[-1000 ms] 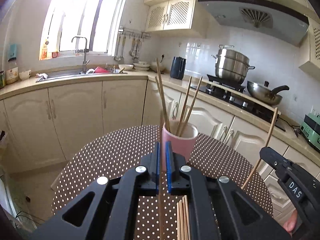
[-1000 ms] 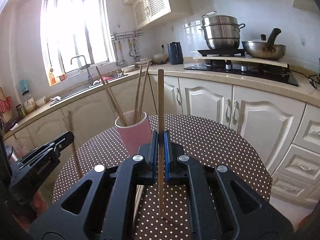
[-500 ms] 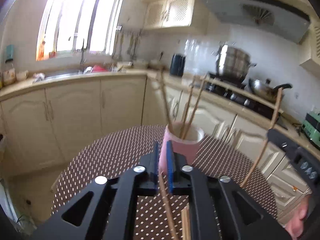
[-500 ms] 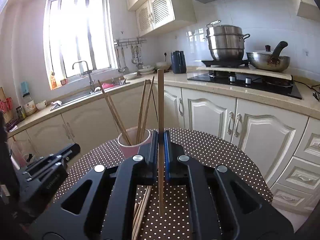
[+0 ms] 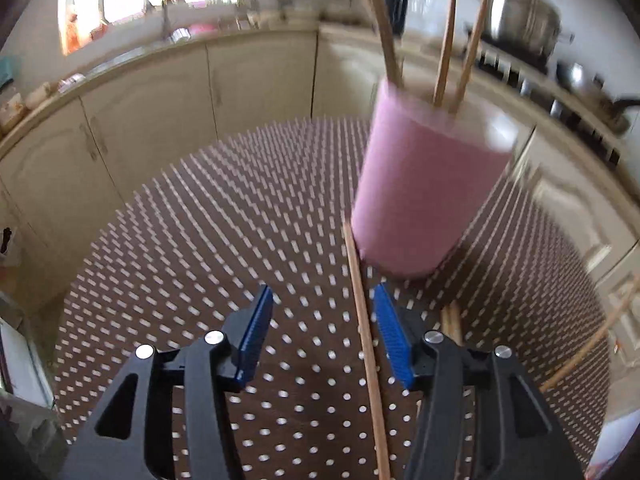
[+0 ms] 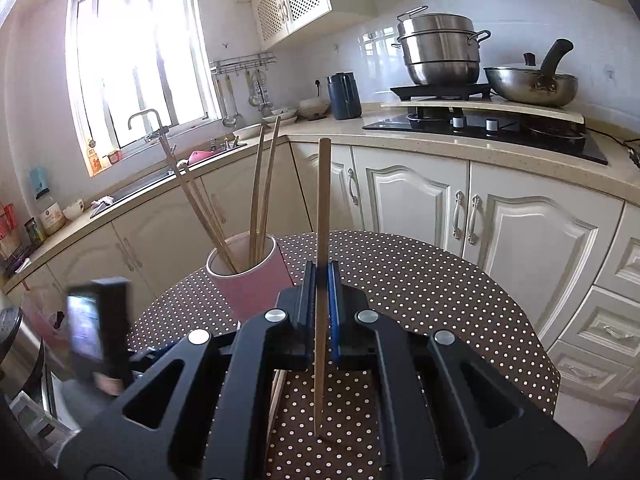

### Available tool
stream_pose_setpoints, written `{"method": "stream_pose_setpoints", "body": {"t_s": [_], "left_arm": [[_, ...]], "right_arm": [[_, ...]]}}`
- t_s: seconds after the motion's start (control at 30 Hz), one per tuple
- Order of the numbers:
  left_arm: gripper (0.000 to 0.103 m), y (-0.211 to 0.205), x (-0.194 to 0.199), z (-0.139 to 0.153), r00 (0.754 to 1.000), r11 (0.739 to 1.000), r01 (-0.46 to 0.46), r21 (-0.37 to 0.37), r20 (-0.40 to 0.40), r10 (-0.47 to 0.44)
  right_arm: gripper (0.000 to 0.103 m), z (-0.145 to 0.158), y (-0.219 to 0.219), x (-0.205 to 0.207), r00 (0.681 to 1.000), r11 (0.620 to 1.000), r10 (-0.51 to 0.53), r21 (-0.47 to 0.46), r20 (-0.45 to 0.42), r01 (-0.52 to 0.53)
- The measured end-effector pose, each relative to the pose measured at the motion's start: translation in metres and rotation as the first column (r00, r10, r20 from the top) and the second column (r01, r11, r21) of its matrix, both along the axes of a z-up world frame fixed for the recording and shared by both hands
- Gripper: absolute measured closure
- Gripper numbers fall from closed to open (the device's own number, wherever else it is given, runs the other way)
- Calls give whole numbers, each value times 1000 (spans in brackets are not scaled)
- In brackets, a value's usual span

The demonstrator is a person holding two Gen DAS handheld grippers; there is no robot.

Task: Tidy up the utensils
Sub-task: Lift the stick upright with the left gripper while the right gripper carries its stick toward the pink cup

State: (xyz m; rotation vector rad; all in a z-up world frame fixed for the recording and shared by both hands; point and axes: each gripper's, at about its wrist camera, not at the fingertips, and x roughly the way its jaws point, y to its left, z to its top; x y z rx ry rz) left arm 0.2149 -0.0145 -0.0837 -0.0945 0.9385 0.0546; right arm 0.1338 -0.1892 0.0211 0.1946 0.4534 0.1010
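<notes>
A pink cup (image 5: 420, 192) (image 6: 256, 284) stands on the brown polka-dot table (image 5: 200, 240) (image 6: 440, 280) with several wooden chopsticks (image 6: 260, 184) leaning in it. My left gripper (image 5: 323, 292) points down at the table just before the cup. Its jaws are opening. One chopstick (image 5: 364, 344) lies between them, close to the right pad, and is not pinched. More loose chopsticks (image 5: 452, 320) lie to its right. My right gripper (image 6: 322, 270) is shut on an upright chopstick (image 6: 322, 208), to the right of the cup. The left gripper shows blurred at the left of the right wrist view.
Cream cabinets (image 6: 420, 200) and a countertop wrap around the table. A stove carries a steel steamer pot (image 6: 438, 52) and a wok (image 6: 532, 84). A dark kettle (image 6: 344, 94) and a sink (image 6: 160, 176) under the window stand further back.
My left gripper tipped down towards the table and came nearer the cup. Its jaws parted and let go of the chopstick. The right gripper shifted slightly, still holding its chopstick upright.
</notes>
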Motion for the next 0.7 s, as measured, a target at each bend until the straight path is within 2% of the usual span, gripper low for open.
{"method": "stream_pose_setpoints", "body": {"t_s": [0.03,0.1,0.13,0.17,0.2,0.3,0.37,0.53,0.7], "left_arm": [[49,-5,3,-5,1000,999,8,37,-13,-7],[50,-15,2,-6,999,991,20,132,23,-23],[69,-18,1,-8,999,989,30,143,32,-35],[86,-18,0,-8,998,992,53,113,34,-58],[96,-18,0,-7,998,993,53,103,29,-57],[98,-13,-4,-7,999,991,24,128,35,-29],[98,-6,-10,-2,999,995,9,95,51,-14],[98,11,-35,28,985,999,-13,39,171,7],[98,19,-62,69,950,999,-21,-30,310,30]], "right_arm": [[97,0,-1,1,1000,1000,0,2,-1,0],[97,-1,-2,3,1000,1000,-2,6,-4,3],[97,-1,-2,4,1000,1000,-6,6,-5,6],[97,-1,-3,4,1000,1000,-9,6,-6,9],[97,-1,-3,4,1000,1000,-10,6,-7,10],[97,-1,-3,3,1000,1000,-10,10,-9,10],[97,0,-4,3,1000,1000,-10,10,-9,10],[97,4,-3,0,1000,1000,-5,5,5,5],[97,12,0,-6,999,1000,-7,-1,32,7]]}}
